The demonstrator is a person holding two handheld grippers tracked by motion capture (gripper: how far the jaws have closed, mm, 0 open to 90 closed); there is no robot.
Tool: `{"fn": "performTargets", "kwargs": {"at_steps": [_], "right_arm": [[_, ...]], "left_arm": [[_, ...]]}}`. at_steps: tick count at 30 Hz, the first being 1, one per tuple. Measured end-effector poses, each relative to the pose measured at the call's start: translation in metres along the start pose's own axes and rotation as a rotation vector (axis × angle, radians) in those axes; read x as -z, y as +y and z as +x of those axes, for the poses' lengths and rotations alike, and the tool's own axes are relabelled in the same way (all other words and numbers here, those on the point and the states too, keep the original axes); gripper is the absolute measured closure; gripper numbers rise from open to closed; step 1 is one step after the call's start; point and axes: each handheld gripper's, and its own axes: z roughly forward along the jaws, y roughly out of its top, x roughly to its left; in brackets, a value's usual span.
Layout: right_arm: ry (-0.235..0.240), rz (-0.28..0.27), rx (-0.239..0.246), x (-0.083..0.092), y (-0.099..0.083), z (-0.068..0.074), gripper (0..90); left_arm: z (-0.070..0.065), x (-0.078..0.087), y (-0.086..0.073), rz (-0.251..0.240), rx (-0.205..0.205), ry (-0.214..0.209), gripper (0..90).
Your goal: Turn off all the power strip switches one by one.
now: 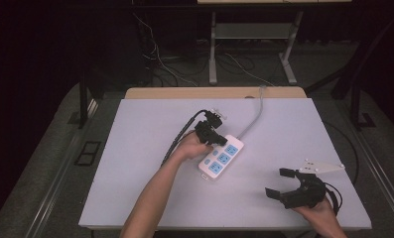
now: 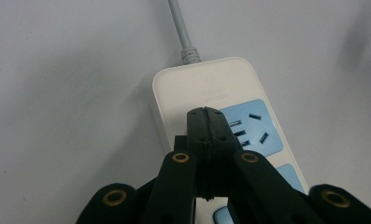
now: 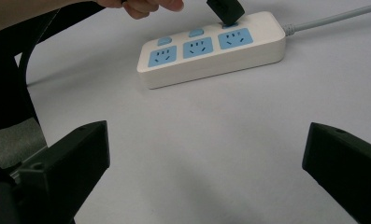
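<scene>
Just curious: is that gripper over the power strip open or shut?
Shut: the left gripper has both black jaws pressed together, tip over the power strip.

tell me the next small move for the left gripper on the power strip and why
Probably press straight down. The left gripper is shut, with its tip over the blue switch by the outlet nearest the cord on the power strip; whether it already touches is unclear. The right gripper rests open, well away.

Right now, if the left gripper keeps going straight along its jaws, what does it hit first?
Probably the power strip: the shut left gripper points down at its cable end, tips over the switch beside the last blue socket. Contact can't be told.
</scene>
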Motion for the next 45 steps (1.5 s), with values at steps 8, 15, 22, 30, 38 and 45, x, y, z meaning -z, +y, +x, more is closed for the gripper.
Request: {"fn": "performTargets", "kwargs": {"at_steps": [8,15,22,30,38,45], "right_arm": [[0.000,-0.004,-0.003,0.000,0.000,-0.001,0.6],[0.000,-0.004,-0.002,0.000,0.000,-0.001,0.6],[0.001,-0.004,-0.003,-0.001,0.000,0.000,0.6],[0.003,-0.004,-0.002,-0.001,0.000,0.001,0.6],[0.005,-0.006,-0.001,-0.002,0.001,0.001,0.6],[0.005,-0.004,-0.001,-0.003,0.001,0.002,0.6]], "left_arm": [[-0.007,0.019,0.007,-0.080,-0.030,-0.008,89.2],[-0.004,0.041,0.004,-0.130,-0.024,-0.011,88.8],[-0.006,0.066,-0.006,-0.195,-0.022,-0.027,78.4],[-0.009,0.096,-0.027,-0.230,0.020,-0.008,52.7],[-0.011,0.122,-0.055,-0.286,0.039,0.003,29.1],[-0.012,0.138,-0.078,-0.306,0.069,0.020,17.5]]}}
